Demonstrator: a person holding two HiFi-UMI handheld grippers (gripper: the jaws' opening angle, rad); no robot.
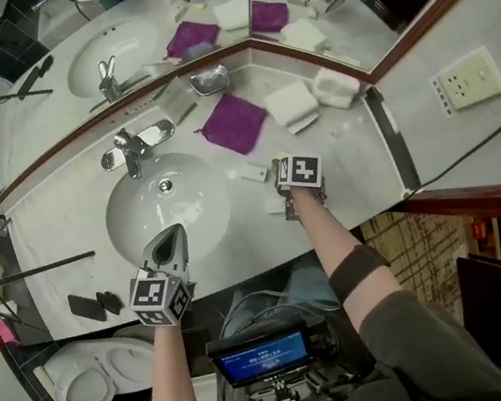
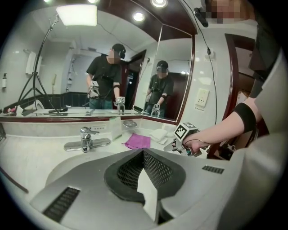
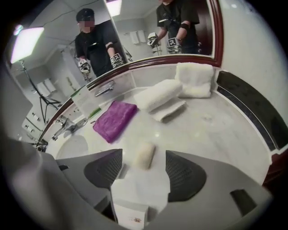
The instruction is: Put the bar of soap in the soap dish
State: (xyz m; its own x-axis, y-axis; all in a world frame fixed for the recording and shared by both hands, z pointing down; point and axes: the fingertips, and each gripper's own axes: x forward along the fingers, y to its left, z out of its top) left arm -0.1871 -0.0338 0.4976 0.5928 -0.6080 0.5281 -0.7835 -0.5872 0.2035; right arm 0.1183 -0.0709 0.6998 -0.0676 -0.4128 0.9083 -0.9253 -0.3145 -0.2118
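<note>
Right fingers (image 3: 186,173) spread wide, soap (image 3: 145,156) ahead between them on worktop (image 3: 216,130): lower square, pinch long sides gently, avoid slip; left fingers (image 2: 157,168) shut, idle

Finding bare white marble counter (image 3: 211,130) lying open from the wide-apart jaws of the right gripper (image 3: 144,151) out to the dark strip (image 3: 252,112) along the wall. Meeting a flat purple cloth (image 1: 234,121) spread across the straight line toward the round metal soap dish (image 1: 209,80) in the mirror corner. Getting hemmed on the right of that line by stacked folded white towels (image 1: 291,102), and well off to the left by an upright chrome faucet (image 1: 132,148).
</note>
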